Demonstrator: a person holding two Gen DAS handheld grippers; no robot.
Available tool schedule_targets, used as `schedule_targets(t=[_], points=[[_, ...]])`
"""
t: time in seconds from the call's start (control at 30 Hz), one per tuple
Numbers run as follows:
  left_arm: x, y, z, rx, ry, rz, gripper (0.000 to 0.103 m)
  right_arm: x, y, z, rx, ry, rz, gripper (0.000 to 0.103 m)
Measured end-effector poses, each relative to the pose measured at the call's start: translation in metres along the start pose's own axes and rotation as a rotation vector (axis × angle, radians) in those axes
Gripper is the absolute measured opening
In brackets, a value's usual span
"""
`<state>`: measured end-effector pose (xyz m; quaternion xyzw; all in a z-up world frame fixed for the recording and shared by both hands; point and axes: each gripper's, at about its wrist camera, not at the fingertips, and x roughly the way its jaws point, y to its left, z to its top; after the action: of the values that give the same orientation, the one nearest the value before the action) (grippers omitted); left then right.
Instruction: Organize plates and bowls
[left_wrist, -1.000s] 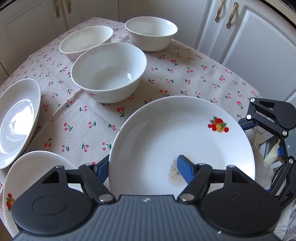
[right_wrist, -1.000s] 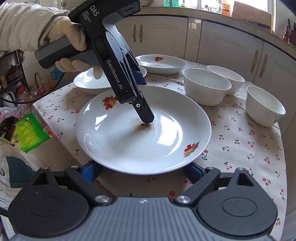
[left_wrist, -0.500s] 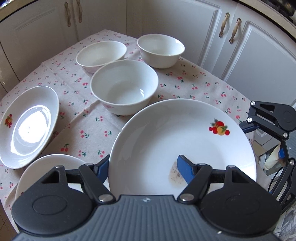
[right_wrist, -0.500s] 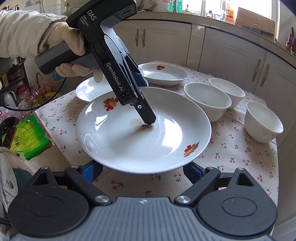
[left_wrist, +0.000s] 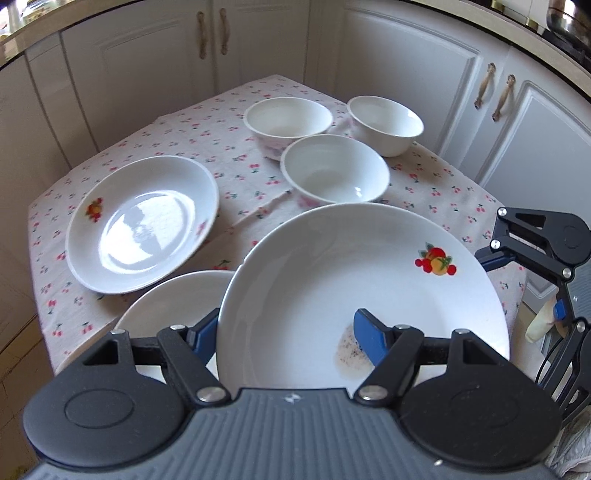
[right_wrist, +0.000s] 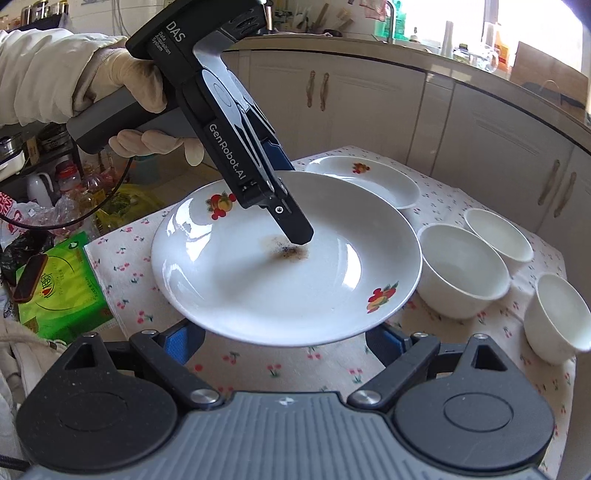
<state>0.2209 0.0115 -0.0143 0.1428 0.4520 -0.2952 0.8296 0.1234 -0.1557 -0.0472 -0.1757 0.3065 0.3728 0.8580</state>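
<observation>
Two Grippers, One Plate: Carry in Progress

One large plate (right_wrist: 258, 280) hangs above the tablecloth (left_wrist: 236, 147), pinched at its rim by the left gripper (left_wrist: 284, 332): one pad on the soiled inner face, the other beneath. Likely reason: lifting it for stacking on the plates (left_wrist: 147, 221) close by. Right gripper (right_wrist: 284, 339) spread wide under the near edge, apparently as a guard; contact not discernible. Gloved hand (right_wrist: 122, 81) angles the left tool steeply down. Three bowls (left_wrist: 332, 170) sit grouped beyond
</observation>
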Motion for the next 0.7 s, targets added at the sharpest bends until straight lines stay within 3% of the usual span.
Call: schedule_targets(t=[0.33, 0.7], points=[[-0.009, 0.042, -0.026, -0.071, -0.006, 0.02, 0.074, 0.038, 0.018, 0.03, -0.025, 0.029, 0.053, 0.096], [0.006, 0.069, -0.037, -0.107, 0.002, -0.006, 0.074, 0.061, 0.023, 0.045, -0.024, 0.084, 0.063, 0.096]])
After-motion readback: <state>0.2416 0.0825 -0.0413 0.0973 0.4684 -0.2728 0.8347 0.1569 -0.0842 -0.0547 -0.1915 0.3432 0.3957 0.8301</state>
